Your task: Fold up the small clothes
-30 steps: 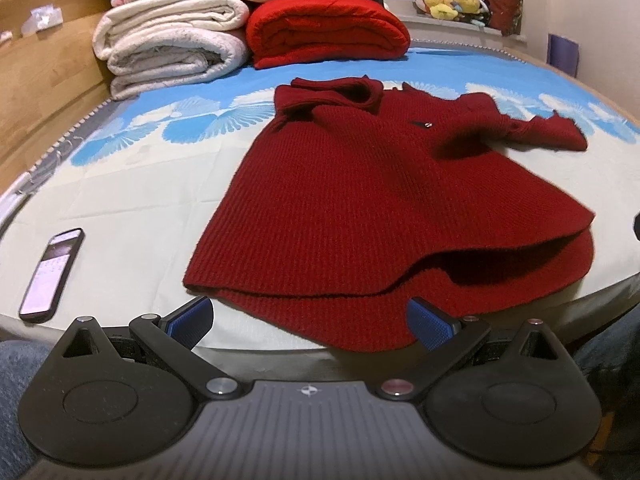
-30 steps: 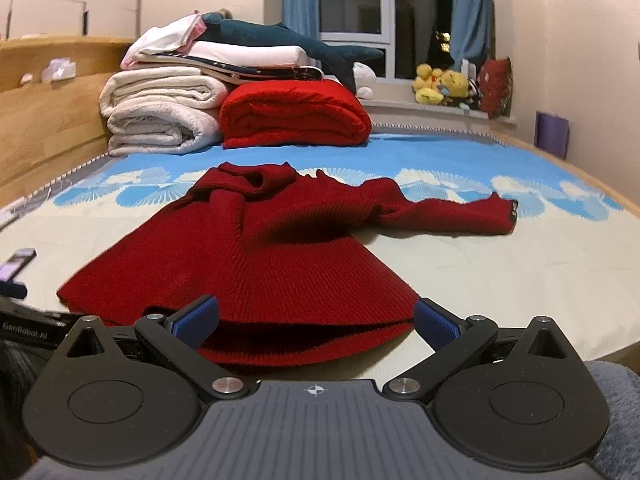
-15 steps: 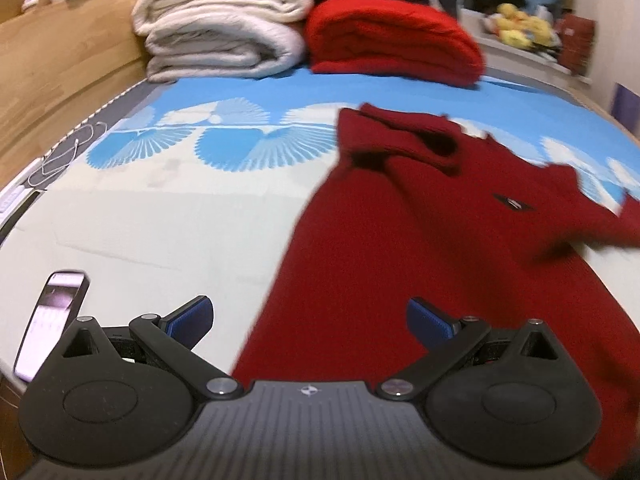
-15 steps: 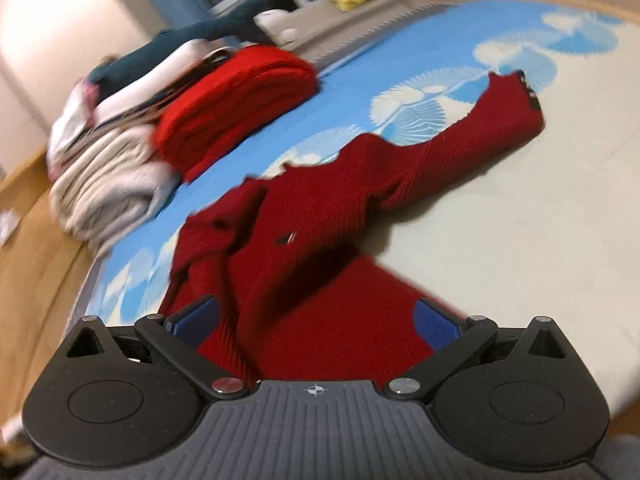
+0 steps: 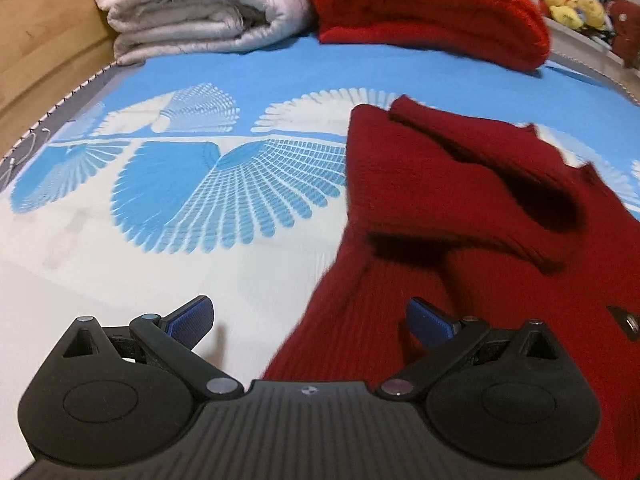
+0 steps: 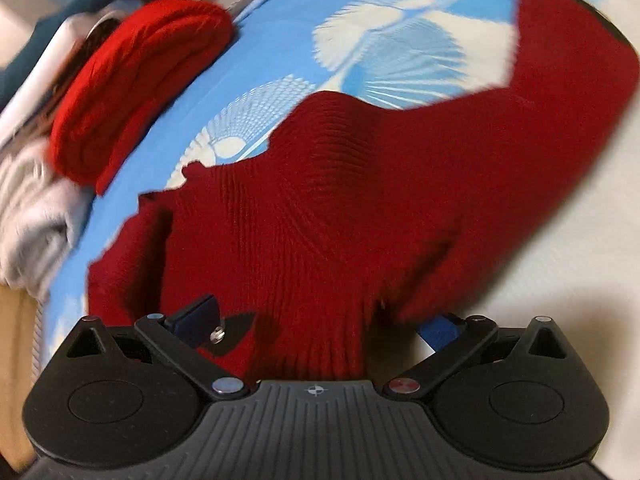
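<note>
A small dark red knit sweater [image 5: 460,200] lies spread on the bed, its left sleeve folded over the chest. My left gripper [image 5: 310,318] is open just above the sweater's left side edge, one finger over the sheet and the other over the knit. In the right wrist view the sweater [image 6: 340,200] fills the middle, its right sleeve [image 6: 560,80] stretched out toward the far right. My right gripper [image 6: 316,326] is open low over the sweater near the armpit of that sleeve, with knit lying between its fingers.
The bed sheet [image 5: 180,180] is cream with blue fan prints. A rolled white blanket [image 5: 200,12] and a folded bright red blanket [image 5: 420,4] are stacked at the far end. A wooden bed frame [image 5: 40,40] runs along the left. Soft toys [image 5: 572,4] sit at the far right.
Both grippers have moved forward from the bed's front edge over the sweater and dropped lower. The right view has tilted. The sweater lies as before.
</note>
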Demonstrator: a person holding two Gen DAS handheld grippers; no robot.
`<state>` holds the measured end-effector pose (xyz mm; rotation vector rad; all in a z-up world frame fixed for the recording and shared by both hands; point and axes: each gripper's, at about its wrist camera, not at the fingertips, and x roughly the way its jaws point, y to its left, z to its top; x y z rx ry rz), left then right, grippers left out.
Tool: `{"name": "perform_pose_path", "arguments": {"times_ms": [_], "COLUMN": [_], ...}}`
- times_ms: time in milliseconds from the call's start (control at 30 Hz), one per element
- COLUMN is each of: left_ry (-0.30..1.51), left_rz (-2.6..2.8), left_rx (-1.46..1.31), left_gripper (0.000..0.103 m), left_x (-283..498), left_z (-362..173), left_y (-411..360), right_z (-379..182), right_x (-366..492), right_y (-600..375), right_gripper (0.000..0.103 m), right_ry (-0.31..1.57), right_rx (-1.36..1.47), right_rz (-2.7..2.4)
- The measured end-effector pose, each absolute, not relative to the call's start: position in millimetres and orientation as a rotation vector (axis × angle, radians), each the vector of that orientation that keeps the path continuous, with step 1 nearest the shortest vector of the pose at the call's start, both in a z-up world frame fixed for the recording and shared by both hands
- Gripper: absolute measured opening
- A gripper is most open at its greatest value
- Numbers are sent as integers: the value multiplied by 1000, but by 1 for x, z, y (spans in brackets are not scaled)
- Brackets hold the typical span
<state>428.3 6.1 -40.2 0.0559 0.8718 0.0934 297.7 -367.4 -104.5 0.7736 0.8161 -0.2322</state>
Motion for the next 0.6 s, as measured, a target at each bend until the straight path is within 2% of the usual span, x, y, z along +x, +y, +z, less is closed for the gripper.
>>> {"name": "perform_pose_path", "arguments": {"times_ms": [33,67,100,133,167,200,300,500,533,567,600], "left_ry": [871,876,882,892,892,900,889,893,892,891,882], "left_rz": [95,101,109,86,70,55,80,22,24,36,48], "left_rx": [33,3,-29,-100,-164,-207,-194,-143,-133,-117,-95], "left_gripper": [89,66,59,44,24,19,18,21,33,49,58], "left_x": [437,445,454,462,466,469,473,471,470,469,466], "left_z": [-44,-47,-48,-49,-49,-49,-47,-49,-50,-52,-52], "left_y": [8,10,13,17,21,22,16,15,15,16,15], "right_z": [-103,-101,-99,-100,-100,-99,-81,-67,-72,-80,-87], "right_x": [302,306,308,315,317,319,323,333,338,343,347], "right_y": [-367,-371,-374,-381,-387,-391,-398,-419,-422,-424,-425], "right_gripper": [94,87,63,30,28,24,18,17,20,24,39], "right_ry": [808,805,804,807,815,808,699,545,559,598,652], "right_rx": [748,734,733,746,759,758,599,513,515,508,502], "right_rz": [-238,-250,-269,-292,-294,-302,-388,-435,-432,-436,-450]}}
